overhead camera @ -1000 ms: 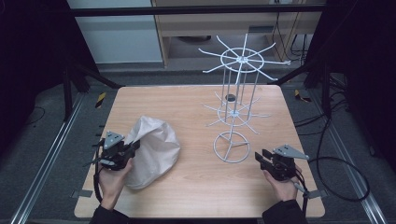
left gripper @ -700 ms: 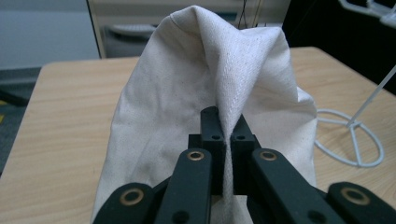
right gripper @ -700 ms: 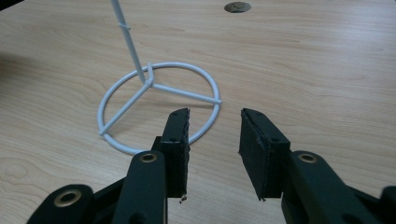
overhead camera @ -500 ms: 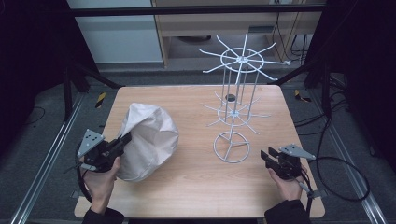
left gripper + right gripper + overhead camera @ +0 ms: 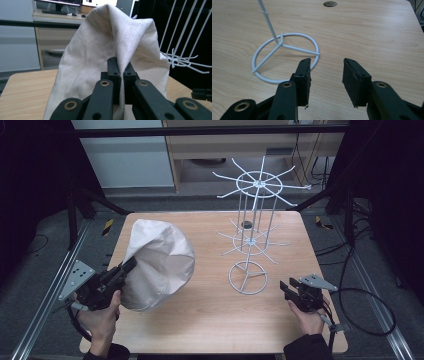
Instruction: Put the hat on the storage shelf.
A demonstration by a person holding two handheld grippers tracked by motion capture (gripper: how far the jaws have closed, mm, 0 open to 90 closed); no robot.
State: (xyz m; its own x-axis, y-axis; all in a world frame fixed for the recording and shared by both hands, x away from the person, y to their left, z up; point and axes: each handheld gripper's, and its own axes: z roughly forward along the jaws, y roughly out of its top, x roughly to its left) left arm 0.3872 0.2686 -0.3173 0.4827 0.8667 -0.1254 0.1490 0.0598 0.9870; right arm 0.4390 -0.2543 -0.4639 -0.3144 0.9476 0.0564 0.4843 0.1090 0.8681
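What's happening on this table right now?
A person holds a gripper in each hand. The left gripper is shut on a fold of the cream cloth bag and holds it raised above the wooden table. The right gripper is open and empty, low over the table beside the round base of the white wire rack.

High view: fixed above the near edge, looking forward and down over the whole wooden table (image 5: pixel 210 320), with floor and a cabinet beyond. Left gripper view: riding low on the left gripper (image 5: pixel 119 72), facing level across the table, pressed close against the cream cloth bag (image 5: pixel 100 57), catching the white wire rack (image 5: pixel 180 57) at its right edge, both shared with the high view. Right gripper view: riding on the right gripper (image 5: pixel 325 75), tilted down, close over the tabletop, sharing the rack's ring base (image 5: pixel 284 57) and a round tabletop hole (image 5: pixel 330 3) with the high view.
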